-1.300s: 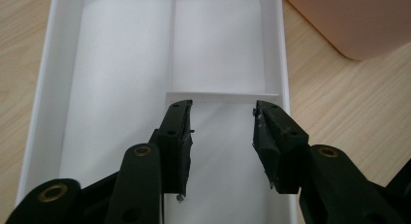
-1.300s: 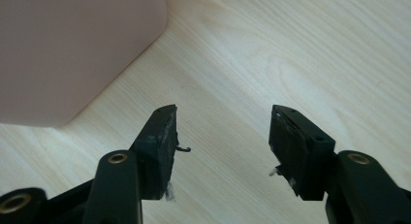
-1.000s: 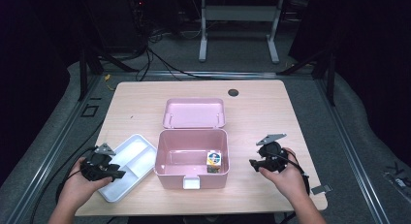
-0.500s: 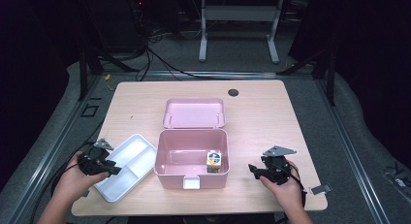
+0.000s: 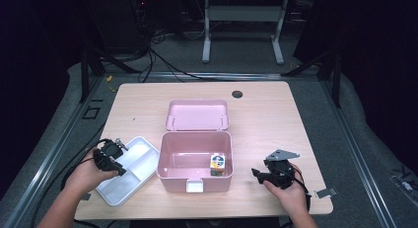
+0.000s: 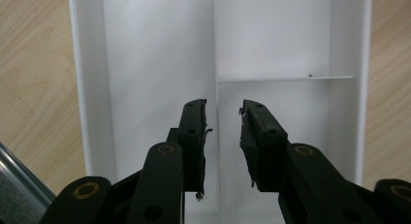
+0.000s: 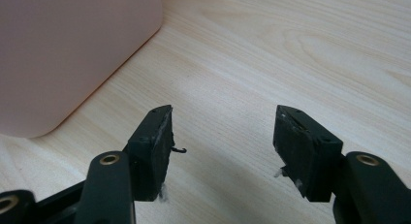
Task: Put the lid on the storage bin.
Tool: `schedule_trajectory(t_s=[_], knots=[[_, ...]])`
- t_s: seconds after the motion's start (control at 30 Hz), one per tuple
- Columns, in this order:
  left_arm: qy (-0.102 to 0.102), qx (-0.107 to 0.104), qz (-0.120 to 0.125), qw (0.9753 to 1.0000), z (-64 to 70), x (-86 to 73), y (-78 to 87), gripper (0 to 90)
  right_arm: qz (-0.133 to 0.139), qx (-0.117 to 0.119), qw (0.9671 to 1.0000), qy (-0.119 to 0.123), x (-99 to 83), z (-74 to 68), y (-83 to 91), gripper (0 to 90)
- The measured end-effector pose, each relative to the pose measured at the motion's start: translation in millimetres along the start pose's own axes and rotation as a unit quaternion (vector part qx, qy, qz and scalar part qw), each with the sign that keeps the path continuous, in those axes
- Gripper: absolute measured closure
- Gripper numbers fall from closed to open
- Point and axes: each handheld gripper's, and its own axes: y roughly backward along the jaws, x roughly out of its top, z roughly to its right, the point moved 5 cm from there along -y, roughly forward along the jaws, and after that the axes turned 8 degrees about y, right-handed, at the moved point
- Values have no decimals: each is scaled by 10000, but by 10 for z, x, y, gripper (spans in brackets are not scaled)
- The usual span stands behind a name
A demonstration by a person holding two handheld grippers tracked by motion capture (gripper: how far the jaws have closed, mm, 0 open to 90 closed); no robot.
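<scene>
- Left tool (image 5: 109, 158) poised over the white divided tray (image 5: 143, 149) at the near-left of the tabletop (image 5: 276, 109); in the left gripper view, left tool (image 6: 222, 122) pointing straight down the tray's central divider (image 6: 215, 49).
- Jaws there parted by a narrow gap, nothing between them, not touching the tray.
- Tray compartments (image 6: 155, 64) bare in that view: one long bay on one side, two shorter bays on the other, split by a cross wall.
- Right tool (image 5: 271, 172) low over bare wood at the near-right, just beside the pink box (image 5: 194, 161); in the right gripper view, right tool (image 7: 223, 136) with jaws spread wide and empty, the rounded corner of the pink box (image 7: 72, 54) off to one side.
- Pink box open in the middle of the tabletop, lid (image 5: 197, 114) folded flat behind it.
- Small colourful cube (image 5: 217, 163) inside the box, in its near-right corner, against the wall nearest the right tool.
- Likely step: both tools free and standing by, with the cube in the box and the tray empty; probably a pause between handling moves rather than a grasp under way.
- Next move, if the cube is to come out: lift the right tool over the box wall, descend into the corner, square the wide jaws on two opposite faces of the cube.
- Tight corner means little room for the outer jaw; worth approaching from above rather than from the side.
- Left tool well placed to steady the tray should anything land in it.
</scene>
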Motion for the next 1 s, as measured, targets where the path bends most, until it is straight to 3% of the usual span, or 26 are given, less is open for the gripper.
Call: schedule_trajectory(t_s=[0.33, 0.67, 0.8, 0.93, 1.0], knots=[[-75, 26, -483, 9988, -48, 90, -187, 745, -65, 82, 9999, 63, -13, -22, -26, 396], [-63, -80, -694, 9975, -40, 143, -317, 809, -128, 165, 9998, 77, -28, -37, -50, 395], [-53, -137, -806, 9966, -29, 159, -324, 868, -179, 169, 9997, 94, -37, -52, -70, 395], [-114, -7, -937, 9955, -51, 170, -318, 885, -199, 200, 9995, 118, -41, -62, -82, 395], [-50, -16, -1028, 9947, -57, 167, -315, 887, -209, 208, 9995, 100, -43, -67, -85, 395]])
